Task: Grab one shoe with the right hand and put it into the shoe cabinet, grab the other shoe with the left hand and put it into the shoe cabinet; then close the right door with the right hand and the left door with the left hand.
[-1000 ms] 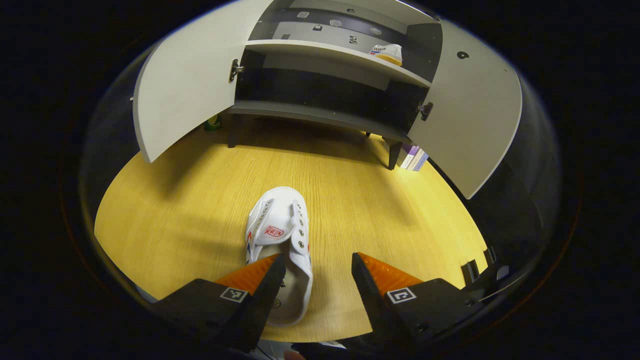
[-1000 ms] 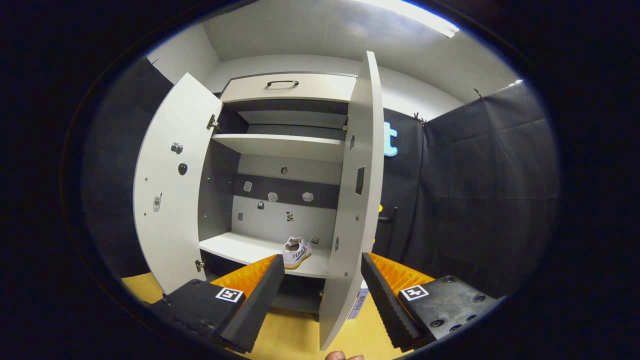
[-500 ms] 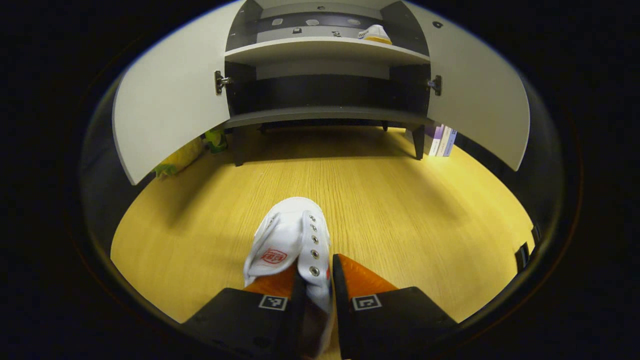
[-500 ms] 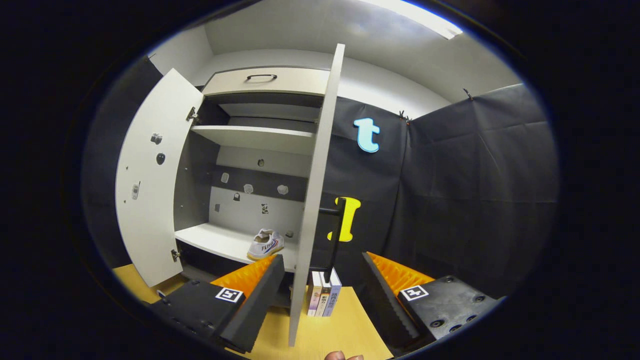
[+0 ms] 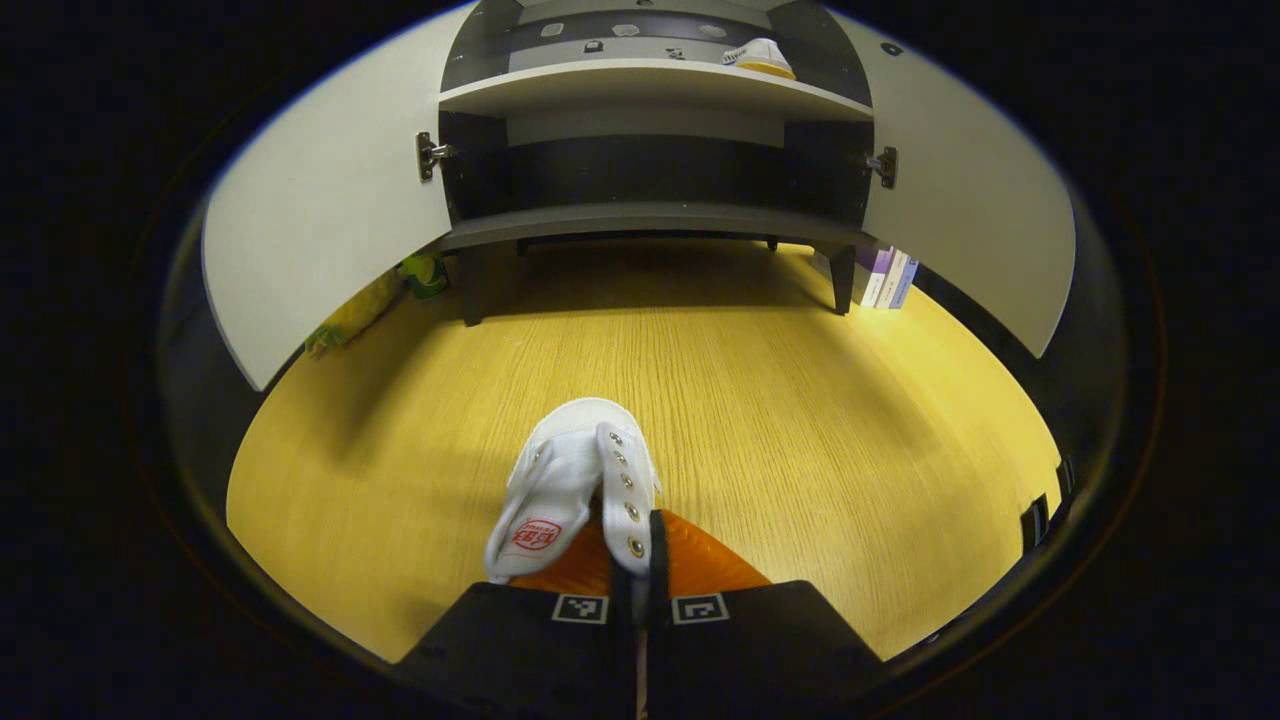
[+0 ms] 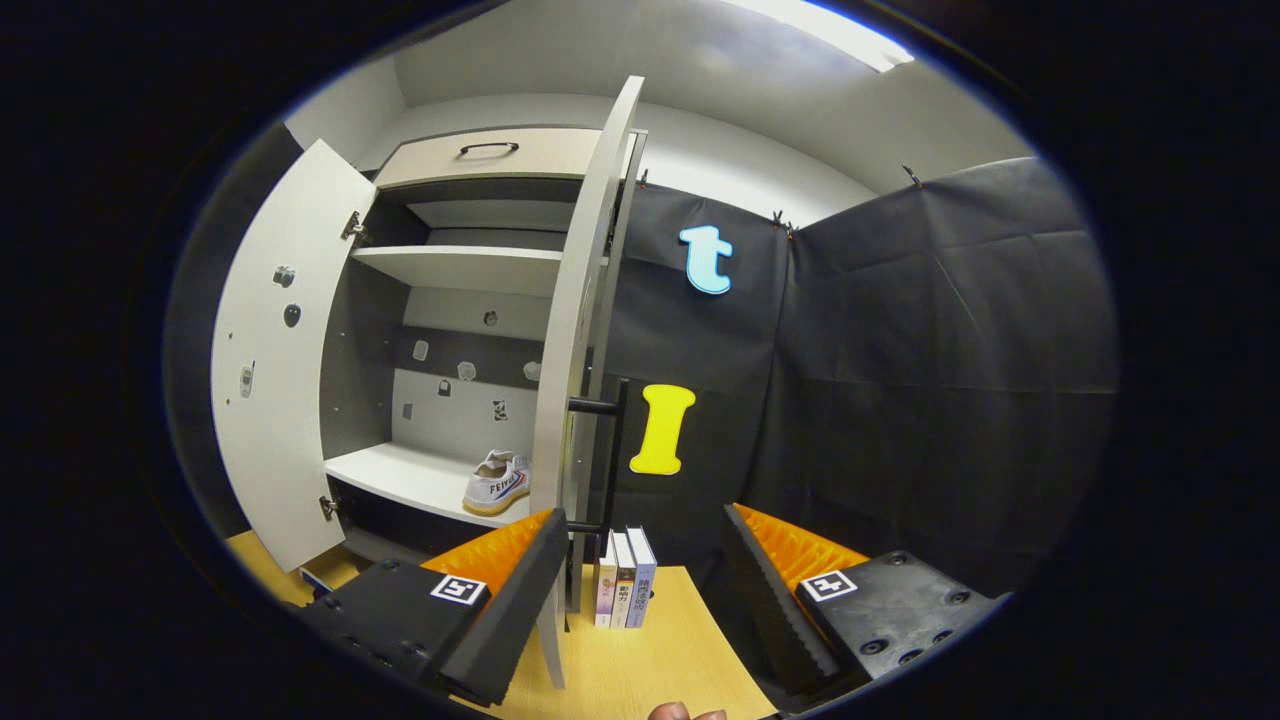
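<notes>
Wood-grain floor (image 5: 780, 400) before an open shoe cabinet (image 5: 650, 90), both doors swung wide.
Left gripper (image 5: 640, 545) fingers pinched together on the white shoe (image 5: 575, 480) at its eyelet edge (shoe on the floor, toe toward the cabinet). Right gripper (image 6: 645, 565) fingers spread wide, holding nothing, near the right door (image 6: 585, 330). Second shoe (image 6: 497, 483) sits on the lower shelf (image 6: 400, 480).

Two shoes (image 5: 580, 480) (image 5: 760, 57), two doors (image 5: 320, 215) (image 5: 970, 210), three books (image 6: 622, 578).
</notes>
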The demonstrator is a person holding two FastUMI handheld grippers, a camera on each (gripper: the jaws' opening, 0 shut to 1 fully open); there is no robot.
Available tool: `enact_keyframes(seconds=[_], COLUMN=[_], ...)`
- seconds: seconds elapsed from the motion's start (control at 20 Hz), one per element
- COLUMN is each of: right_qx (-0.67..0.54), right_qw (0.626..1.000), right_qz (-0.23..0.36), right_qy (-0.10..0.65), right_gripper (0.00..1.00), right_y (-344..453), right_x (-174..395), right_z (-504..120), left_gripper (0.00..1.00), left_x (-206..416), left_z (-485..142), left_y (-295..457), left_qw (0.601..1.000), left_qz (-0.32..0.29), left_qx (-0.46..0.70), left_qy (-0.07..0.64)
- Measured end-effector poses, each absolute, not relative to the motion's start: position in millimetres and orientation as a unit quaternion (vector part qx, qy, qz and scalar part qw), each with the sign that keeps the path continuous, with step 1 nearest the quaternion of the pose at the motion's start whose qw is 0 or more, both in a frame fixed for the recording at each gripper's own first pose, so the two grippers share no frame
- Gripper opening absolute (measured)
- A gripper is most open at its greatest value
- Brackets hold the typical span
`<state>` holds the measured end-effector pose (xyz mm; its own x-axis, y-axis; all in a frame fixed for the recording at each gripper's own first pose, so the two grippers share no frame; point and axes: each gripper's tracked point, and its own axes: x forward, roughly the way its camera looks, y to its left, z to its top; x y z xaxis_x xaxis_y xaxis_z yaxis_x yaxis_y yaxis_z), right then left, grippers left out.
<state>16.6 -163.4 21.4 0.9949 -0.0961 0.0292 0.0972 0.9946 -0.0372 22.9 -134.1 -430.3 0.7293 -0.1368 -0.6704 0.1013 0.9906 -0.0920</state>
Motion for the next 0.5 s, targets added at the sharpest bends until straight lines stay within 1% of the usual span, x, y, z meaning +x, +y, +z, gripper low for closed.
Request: enact_keyframes(seconds=[0.1, 0.25, 0.5], right_qx=[-0.013, -0.008, 0.012], right_qw=[0.999, 0.999, 0.999], right_qz=[-0.049, -0.051, -0.048], right_qy=[-0.013, -0.009, 0.002], right_gripper=[0.98, 0.98, 0.98], right_y=[-162.7, -165.8, -167.0], right_x=[16.1, 16.1, 14.8], right_z=[20.9, 18.1, 10.0], left_gripper=[0.08, 0.08, 0.08], left_x=[21.9, 20.7, 28.8], left_z=[-407.9, -365.0, -270.7], left_y=[-130.0, -122.2, -112.0], left_qw=[0.932, 0.939, 0.950], left_qz=[-0.067, -0.067, -0.054], left_qx=[-0.041, -0.032, -0.039], left_qy=[0.354, 0.335, 0.304])
